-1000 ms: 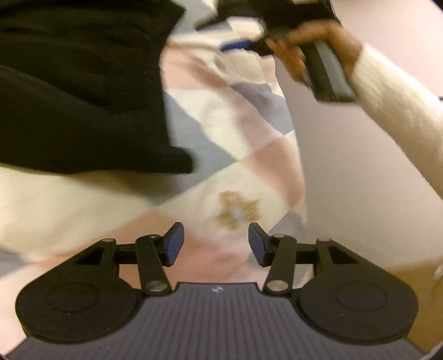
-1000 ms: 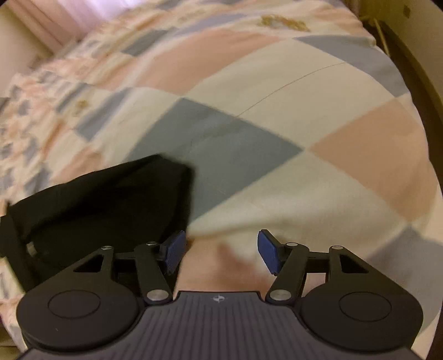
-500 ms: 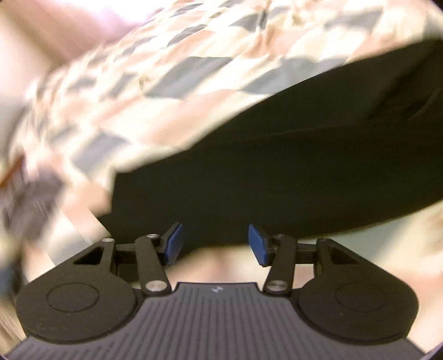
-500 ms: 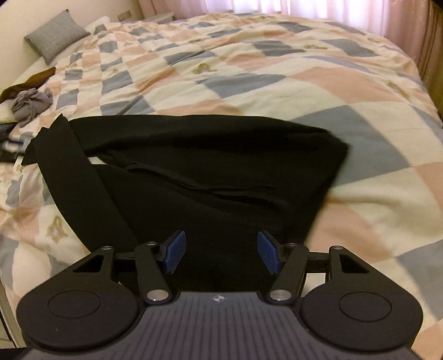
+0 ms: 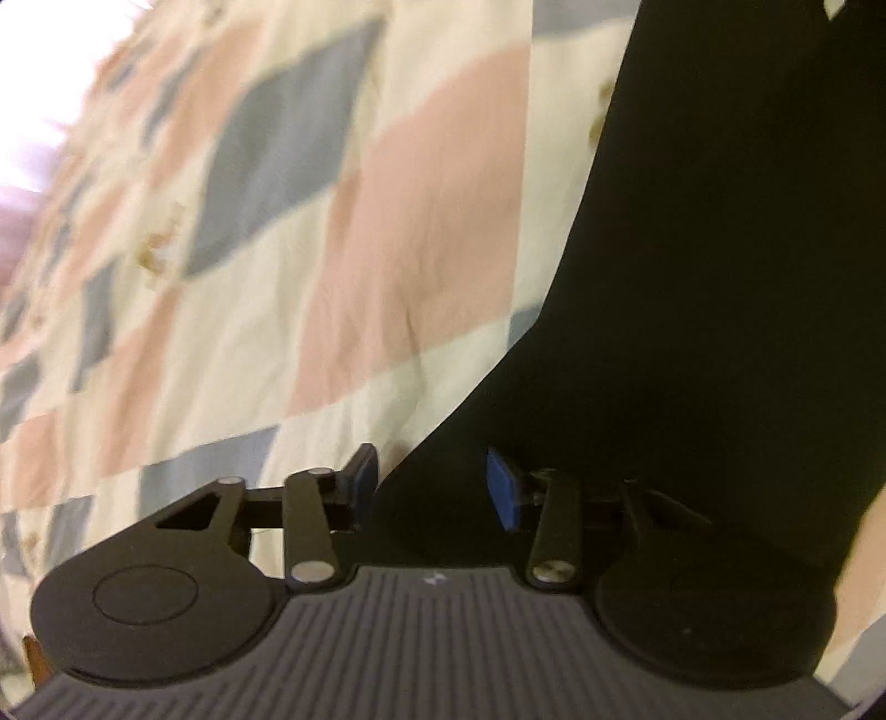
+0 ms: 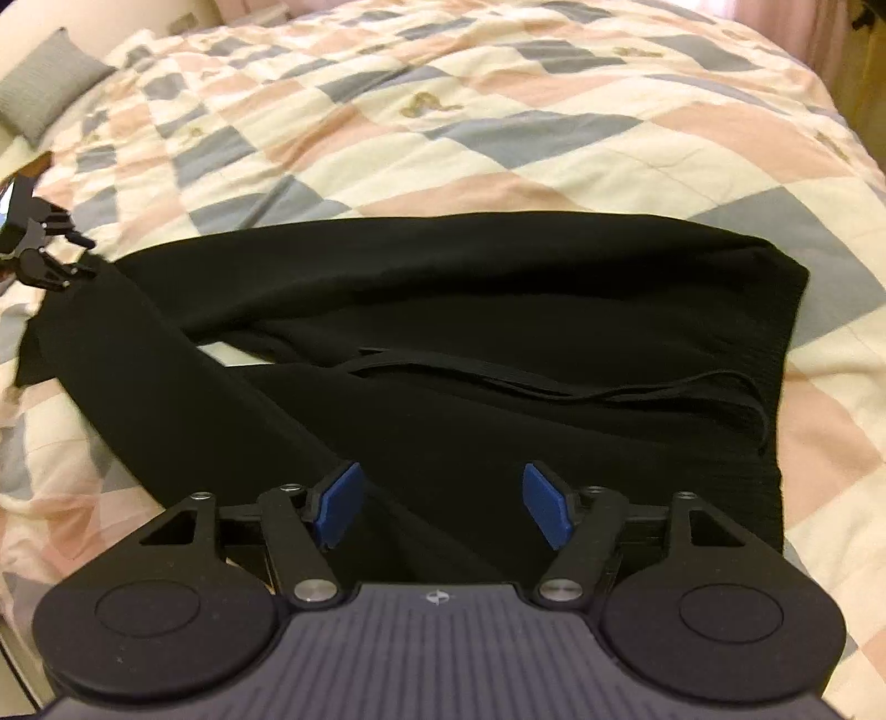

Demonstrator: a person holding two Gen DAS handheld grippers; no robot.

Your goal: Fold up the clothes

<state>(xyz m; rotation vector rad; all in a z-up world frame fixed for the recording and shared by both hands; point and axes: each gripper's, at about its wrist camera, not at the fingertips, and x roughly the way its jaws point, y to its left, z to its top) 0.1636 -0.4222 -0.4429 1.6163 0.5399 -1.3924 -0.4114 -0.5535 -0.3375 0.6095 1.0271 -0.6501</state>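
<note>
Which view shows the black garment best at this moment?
The right wrist view: the whole black garment lies spread across the quilt, with its folds and edges visible. The left wrist view shows only a blurred, featureless dark part of it, close up.

Patchwork quilt (image 6: 554,138) of cream, pink and grey-blue diamonds, spread across the whole bed, some patches with small gold motifs. Grey cushion (image 6: 41,91) at far left corner. Pink curtain (image 6: 830,33) at far right.
</note>
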